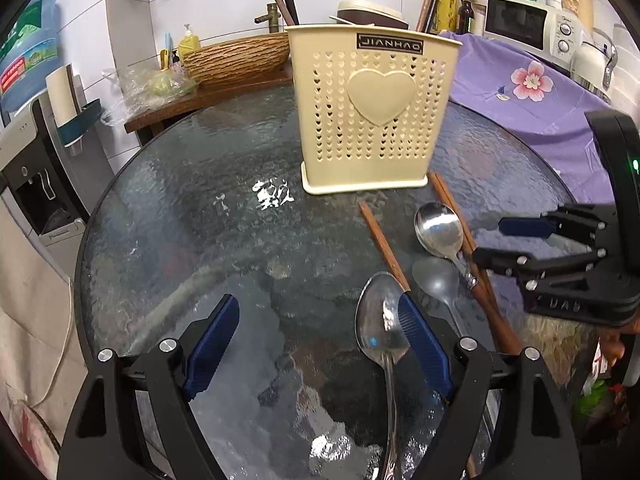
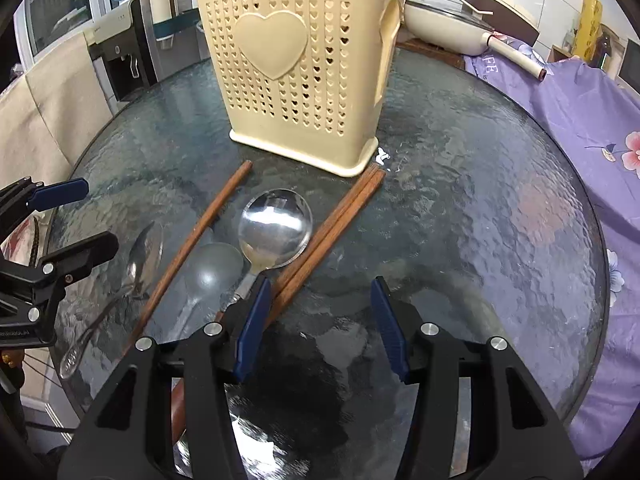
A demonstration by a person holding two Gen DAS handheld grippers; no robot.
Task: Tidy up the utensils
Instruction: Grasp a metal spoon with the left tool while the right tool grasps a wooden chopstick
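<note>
While both grippers gape empty, the left gripper (image 1: 320, 344) is nearest the teaspoon (image 1: 380, 324) — handle toward it, bowl toward the holder (image 1: 372, 108); right gripper (image 2: 320, 328) flanks the chopsticks (image 2: 328, 236).

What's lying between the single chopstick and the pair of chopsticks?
Two spoons: a shiny round one and a duller one beside it, seen best in the right wrist view.

Cream utensil holder (image 2: 296, 68) w/ heart cutouts; brown chopsticks (image 2: 332, 232); silver spoons (image 2: 274, 228); purple floral cloth (image 2: 580, 120); blue gripper pads (image 2: 252, 328).
</note>
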